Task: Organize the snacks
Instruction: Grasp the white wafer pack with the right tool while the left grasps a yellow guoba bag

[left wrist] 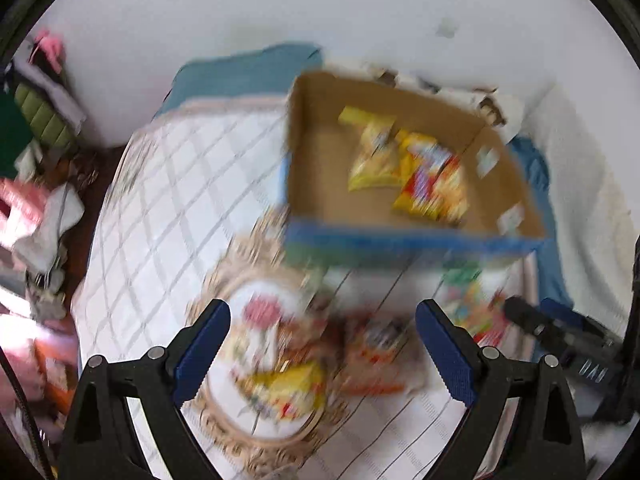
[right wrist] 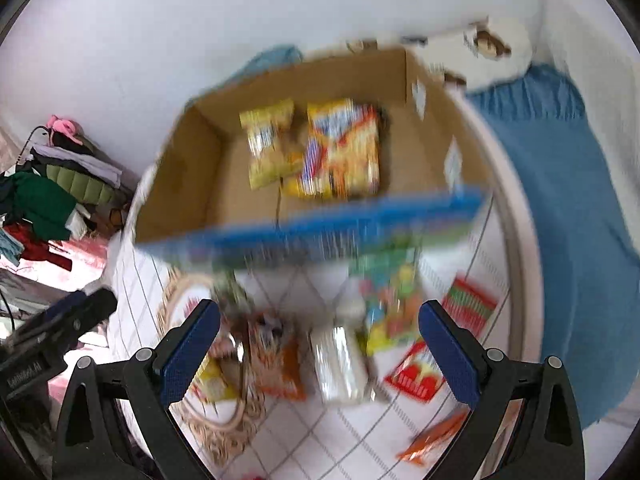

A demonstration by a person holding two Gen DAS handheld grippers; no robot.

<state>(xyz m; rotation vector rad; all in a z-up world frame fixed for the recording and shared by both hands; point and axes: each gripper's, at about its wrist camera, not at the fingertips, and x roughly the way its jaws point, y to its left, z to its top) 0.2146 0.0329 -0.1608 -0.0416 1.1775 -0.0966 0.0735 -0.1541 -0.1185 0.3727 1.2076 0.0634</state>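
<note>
Both views are blurred. A cardboard box (left wrist: 400, 236) (right wrist: 304, 236) with a blue front edge sits open on the quilted bed. Inside lie a yellow packet (left wrist: 372, 152) (right wrist: 268, 144) and an orange-red packet (left wrist: 432, 184) (right wrist: 344, 148). In front of the box lie loose snacks: an orange packet (left wrist: 372, 352) (right wrist: 276, 360), a silvery packet (right wrist: 340, 364), a green multicoloured packet (left wrist: 476, 312) (right wrist: 388, 300), a yellow packet (left wrist: 288, 384) and red packets (right wrist: 416, 372). My left gripper (left wrist: 322, 344) and right gripper (right wrist: 320, 344) hang open above these, holding nothing.
A round embroidered mat with a gold lace rim (left wrist: 260, 360) (right wrist: 208, 412) lies under some snacks. A blue blanket (right wrist: 580, 220) covers the bed's right side. Piled clothes (right wrist: 48, 200) sit at the left by the white wall. Patterned pillows (right wrist: 492, 44) lie behind the box.
</note>
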